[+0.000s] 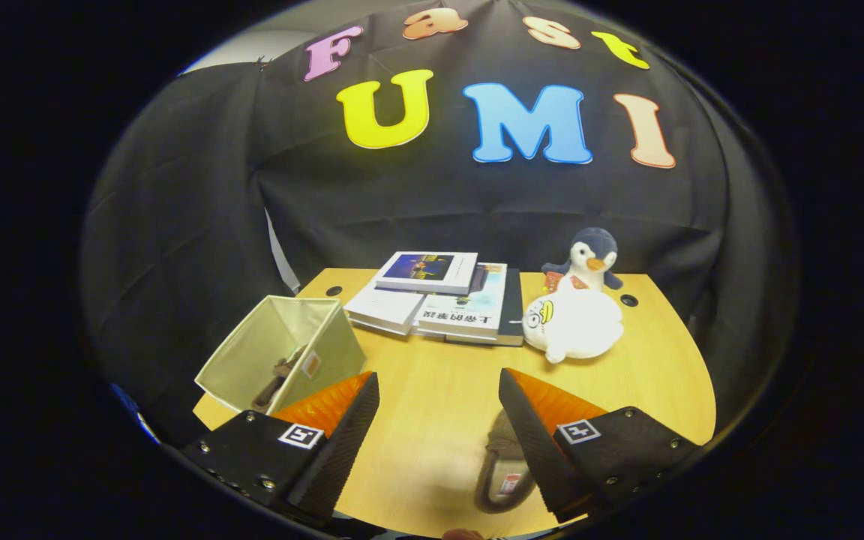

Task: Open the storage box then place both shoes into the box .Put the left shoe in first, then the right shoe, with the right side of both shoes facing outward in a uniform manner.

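On surface, gripper (pixel 438 420) hovering, jaws gaping apart above second shoe (pixel 503 472); first shoe (pixel 276 379) lying inside open box (pixel 248 352). Best clamping shoe mid-body, keeping right side outward.

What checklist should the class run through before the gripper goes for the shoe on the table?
1. Storage box open: ok, its opening faces the gripper.
2. First shoe inside the box: ok, though which shoe it is cannot tell.
3. Second shoe within reach: ok, on the table beside the right finger.
4. Gripper ready: ok, jaws spread wide, holding nothing.
5. Shoe's right side facing outward: cannot tell.
6. Path to box free: ok, books and plush toys sit beyond.
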The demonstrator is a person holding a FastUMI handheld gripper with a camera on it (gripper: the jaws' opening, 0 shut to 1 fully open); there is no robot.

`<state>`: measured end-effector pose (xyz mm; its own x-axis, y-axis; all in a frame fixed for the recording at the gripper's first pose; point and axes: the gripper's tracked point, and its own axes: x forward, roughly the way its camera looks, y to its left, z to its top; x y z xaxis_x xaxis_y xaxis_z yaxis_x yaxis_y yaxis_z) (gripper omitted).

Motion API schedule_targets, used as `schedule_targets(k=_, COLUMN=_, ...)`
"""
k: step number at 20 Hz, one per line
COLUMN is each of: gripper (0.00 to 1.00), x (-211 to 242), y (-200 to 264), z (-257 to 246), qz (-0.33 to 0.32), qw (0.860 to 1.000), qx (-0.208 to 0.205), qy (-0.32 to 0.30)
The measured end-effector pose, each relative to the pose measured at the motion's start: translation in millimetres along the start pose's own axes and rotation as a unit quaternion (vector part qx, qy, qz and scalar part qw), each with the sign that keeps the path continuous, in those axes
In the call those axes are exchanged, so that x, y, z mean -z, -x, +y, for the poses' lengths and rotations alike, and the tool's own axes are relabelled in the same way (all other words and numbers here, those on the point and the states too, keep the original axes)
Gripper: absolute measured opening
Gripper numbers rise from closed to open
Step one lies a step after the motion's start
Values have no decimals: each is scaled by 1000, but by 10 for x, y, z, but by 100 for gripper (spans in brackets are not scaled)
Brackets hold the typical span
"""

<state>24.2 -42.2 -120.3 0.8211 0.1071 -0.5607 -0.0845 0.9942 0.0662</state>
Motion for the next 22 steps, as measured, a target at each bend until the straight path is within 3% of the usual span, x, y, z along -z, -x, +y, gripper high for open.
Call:
schedule_targets(k=4, gripper=98, x=370, y=-62, z=-460, qz=11, qw=999, qx=42, qy=0)
schedule_targets(k=10, gripper=98, x=981, y=-239, z=-966, qz=57, qw=996, qx=69, qy=-19)
schedule_targets(k=22, gripper=98, x=1809, y=-502, z=-1332, qz=141, qw=987, qx=64, qy=-29)
